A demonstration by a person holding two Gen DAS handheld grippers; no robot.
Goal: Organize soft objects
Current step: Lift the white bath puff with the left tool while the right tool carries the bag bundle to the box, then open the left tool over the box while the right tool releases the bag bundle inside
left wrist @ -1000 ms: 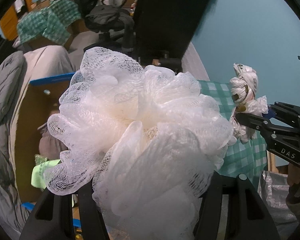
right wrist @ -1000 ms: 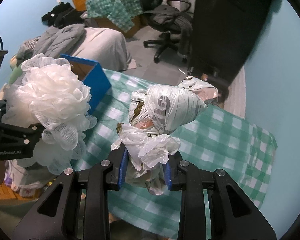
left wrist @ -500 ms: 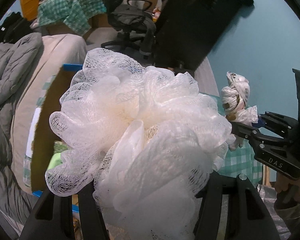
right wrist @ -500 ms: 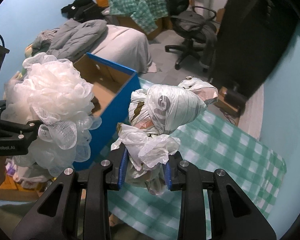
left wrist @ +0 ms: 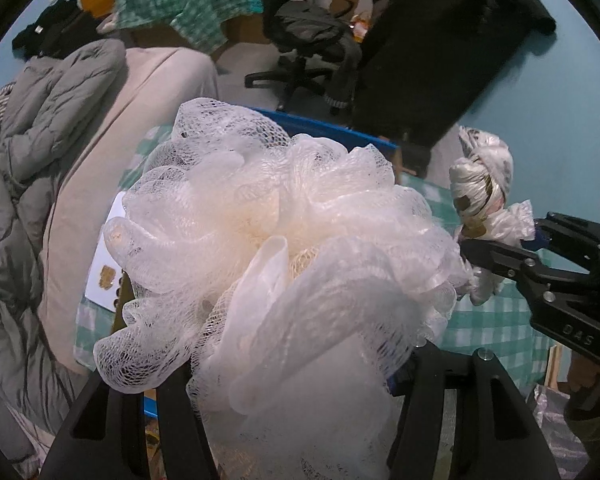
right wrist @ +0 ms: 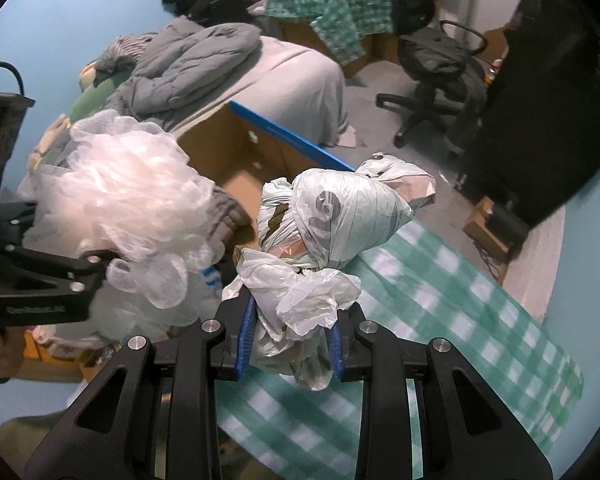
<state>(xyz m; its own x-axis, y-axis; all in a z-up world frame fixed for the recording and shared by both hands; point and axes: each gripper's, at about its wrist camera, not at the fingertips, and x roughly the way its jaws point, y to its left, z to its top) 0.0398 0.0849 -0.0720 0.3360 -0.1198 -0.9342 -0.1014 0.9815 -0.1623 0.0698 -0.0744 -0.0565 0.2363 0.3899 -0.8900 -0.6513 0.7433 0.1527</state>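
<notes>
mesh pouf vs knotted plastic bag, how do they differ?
The mesh pouf is open white netting, frilly and round; the knotted plastic bag is smooth printed film, twisted and tied. The pouf looks bulkier than the bag. Both are soft, each held aloft in its own tongs.

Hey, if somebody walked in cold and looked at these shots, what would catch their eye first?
The white mesh loofah fills the left wrist view, clamped in the left gripper. Beside it, the right gripper pinches a knotted plastic bag bundle. Both hang near an open blue-edged cardboard box that sits next to a green checked cloth.
</notes>
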